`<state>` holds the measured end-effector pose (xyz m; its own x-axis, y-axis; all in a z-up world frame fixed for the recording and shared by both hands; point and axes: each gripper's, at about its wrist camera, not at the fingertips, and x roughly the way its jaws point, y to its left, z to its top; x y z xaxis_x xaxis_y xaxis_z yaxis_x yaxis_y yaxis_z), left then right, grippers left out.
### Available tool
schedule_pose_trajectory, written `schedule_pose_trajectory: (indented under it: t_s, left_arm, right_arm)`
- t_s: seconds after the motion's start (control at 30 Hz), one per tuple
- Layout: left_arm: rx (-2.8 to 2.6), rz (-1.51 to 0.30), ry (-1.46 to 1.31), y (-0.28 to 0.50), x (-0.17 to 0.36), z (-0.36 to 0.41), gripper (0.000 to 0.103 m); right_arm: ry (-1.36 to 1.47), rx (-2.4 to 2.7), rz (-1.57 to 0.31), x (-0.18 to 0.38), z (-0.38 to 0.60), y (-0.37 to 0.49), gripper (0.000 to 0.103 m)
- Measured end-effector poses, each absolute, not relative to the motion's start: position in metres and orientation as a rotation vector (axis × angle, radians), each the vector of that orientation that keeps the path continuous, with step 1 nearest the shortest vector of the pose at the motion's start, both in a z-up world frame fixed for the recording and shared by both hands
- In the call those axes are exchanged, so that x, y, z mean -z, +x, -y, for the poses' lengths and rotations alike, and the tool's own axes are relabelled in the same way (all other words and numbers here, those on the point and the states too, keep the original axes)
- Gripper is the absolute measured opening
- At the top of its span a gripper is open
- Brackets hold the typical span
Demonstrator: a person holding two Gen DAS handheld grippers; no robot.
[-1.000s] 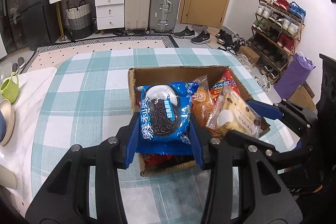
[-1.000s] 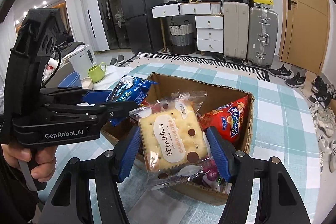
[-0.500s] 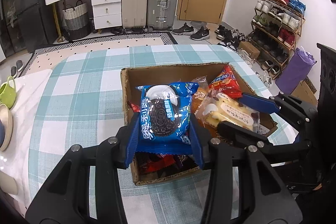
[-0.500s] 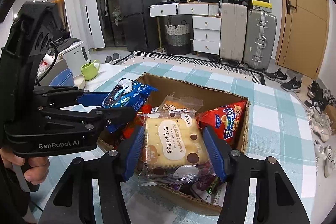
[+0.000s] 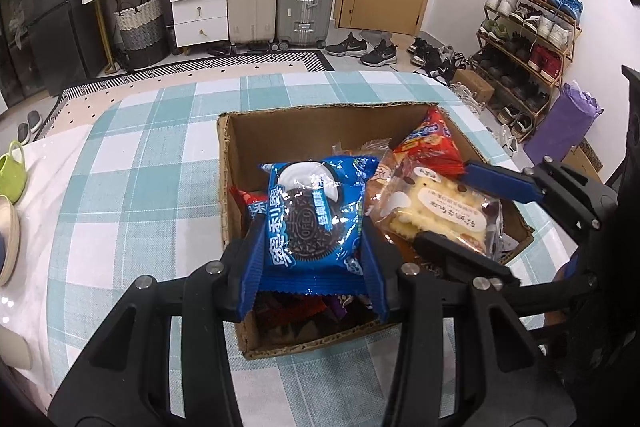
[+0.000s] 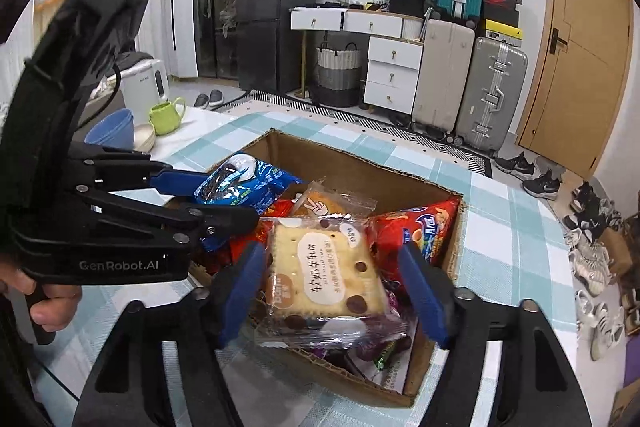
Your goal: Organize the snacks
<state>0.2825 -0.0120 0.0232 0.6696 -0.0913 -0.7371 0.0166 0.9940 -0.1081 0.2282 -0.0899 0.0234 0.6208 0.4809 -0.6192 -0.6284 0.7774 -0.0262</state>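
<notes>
An open cardboard box (image 5: 320, 123) of snacks sits on the checked tablecloth. My left gripper (image 5: 314, 239) is shut on a blue Oreo packet (image 5: 316, 215) and holds it over the box's near left part. The packet also shows in the right wrist view (image 6: 244, 183). My right gripper (image 6: 332, 283) has widened: its right finger stands clear of the cream biscuit packet (image 6: 324, 275), which lies on the snacks in the box and still touches the left finger. That biscuit packet shows in the left wrist view (image 5: 440, 215). A red chip bag (image 6: 416, 231) leans in the box's far corner.
A green cup (image 6: 166, 115), blue bowls (image 6: 112, 129) and a white bowl stand on a white cloth at the table's left end. Suitcases, drawers, a fridge and a shoe rack (image 5: 532, 27) ring the room. Small wrapped sweets (image 6: 380, 355) lie in the box bottom.
Both grippers lowered toward the box. The right gripper's fingers spread and the biscuit packet settled onto the snacks. The left gripper keeps its hold on the Oreo packet.
</notes>
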Motion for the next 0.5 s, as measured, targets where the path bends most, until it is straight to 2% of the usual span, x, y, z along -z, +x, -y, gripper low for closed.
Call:
schedule_pose_trajectory:
  t_s: [0.17, 0.23, 0.27, 0.4, 0.5]
  left_arm:
    - [0.064, -0.833, -0.100, 0.278, -0.024, 0.011, 0.045]
    - [0.058, -0.824, -0.100, 0.273, -0.026, 0.010, 0.058]
    - [0.070, -0.813, -0.108, 0.269, -0.027, 0.010, 0.060]
    - [0.065, -0.773, -0.128, 0.253, -0.035, 0.007, 0.082]
    - [0.061, -0.736, -0.129, 0.239, -0.041, 0.005, 0.085]
  right_arm:
    - [-0.204, -0.631, -0.604, -0.033, 0.107, 0.215, 0.091]
    - [-0.174, -0.627, -0.603, -0.035, 0.115, 0.211, 0.102]
    - [-0.160, -0.625, -0.600, -0.037, 0.119, 0.208, 0.102]
    - [-0.087, -0.623, -0.588, -0.041, 0.135, 0.198, 0.102]
    - [-0.041, -0.614, -0.586, -0.041, 0.146, 0.192, 0.102]
